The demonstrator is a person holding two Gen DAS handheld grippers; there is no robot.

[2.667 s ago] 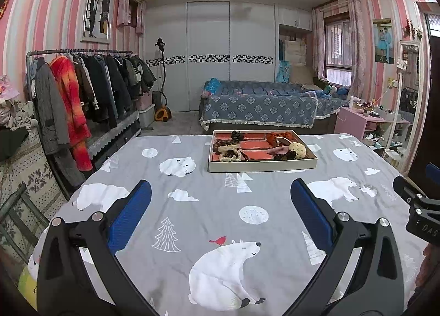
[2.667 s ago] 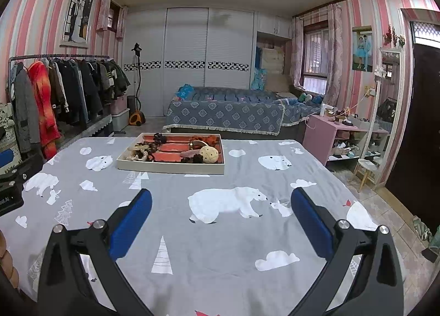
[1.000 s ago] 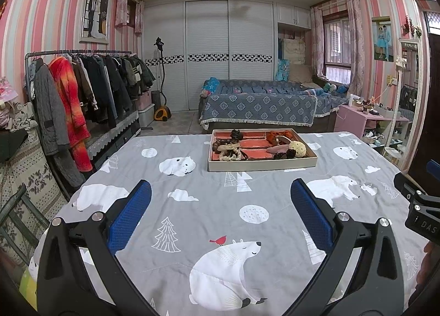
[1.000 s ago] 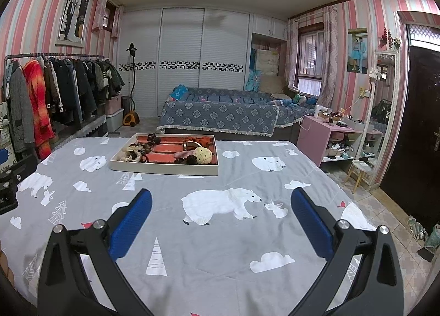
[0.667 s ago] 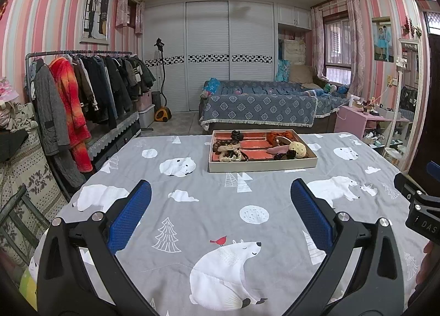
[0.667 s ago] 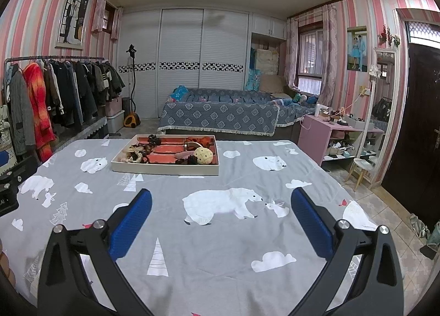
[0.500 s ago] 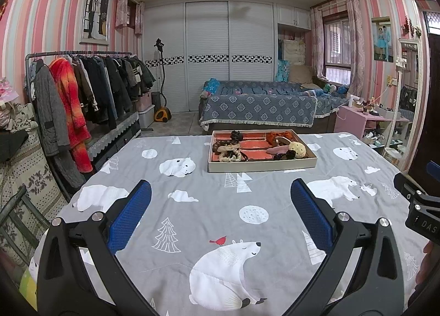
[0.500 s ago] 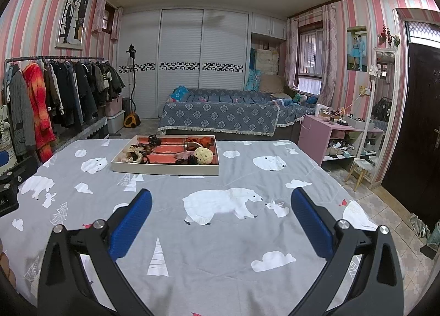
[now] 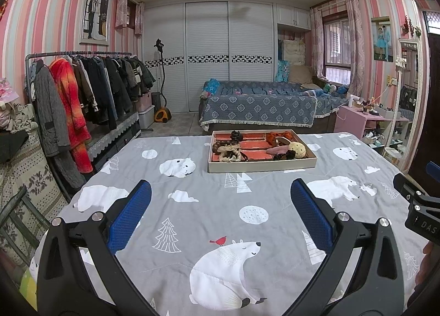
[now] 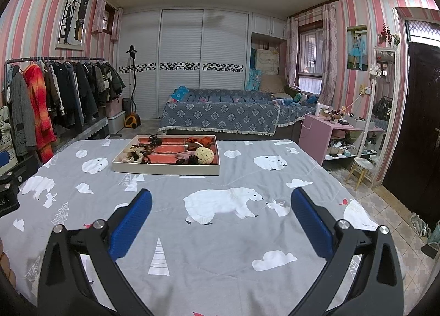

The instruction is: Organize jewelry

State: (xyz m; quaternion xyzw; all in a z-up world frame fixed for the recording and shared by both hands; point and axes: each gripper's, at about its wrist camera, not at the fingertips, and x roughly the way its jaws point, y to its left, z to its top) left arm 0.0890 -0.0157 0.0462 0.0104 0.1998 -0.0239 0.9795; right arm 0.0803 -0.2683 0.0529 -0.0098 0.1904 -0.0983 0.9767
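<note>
A shallow cream tray (image 9: 261, 167) with a red lining sits at the far side of the table; the right wrist view shows the same tray (image 10: 165, 169) at the far left. It holds dark bead bracelets, an orange scrunchie, a pink striped piece and a cream ball (image 9: 297, 148). My left gripper (image 9: 220, 206) is open and empty, well short of the tray. My right gripper (image 10: 221, 207) is open and empty too, near the table's front right. The left view catches the right gripper's body (image 9: 418, 206) at its right edge.
A grey cloth with polar bears (image 9: 228, 269) covers the table (image 10: 316, 175). A clothes rack (image 9: 82, 90) stands on the left, a bed (image 9: 258, 107) behind, a pink shelf (image 10: 324, 134) and a mirror on the right.
The right wrist view has shifted slightly, so the tray sits a little further right than 2.7 s ago. The left gripper has barely moved.
</note>
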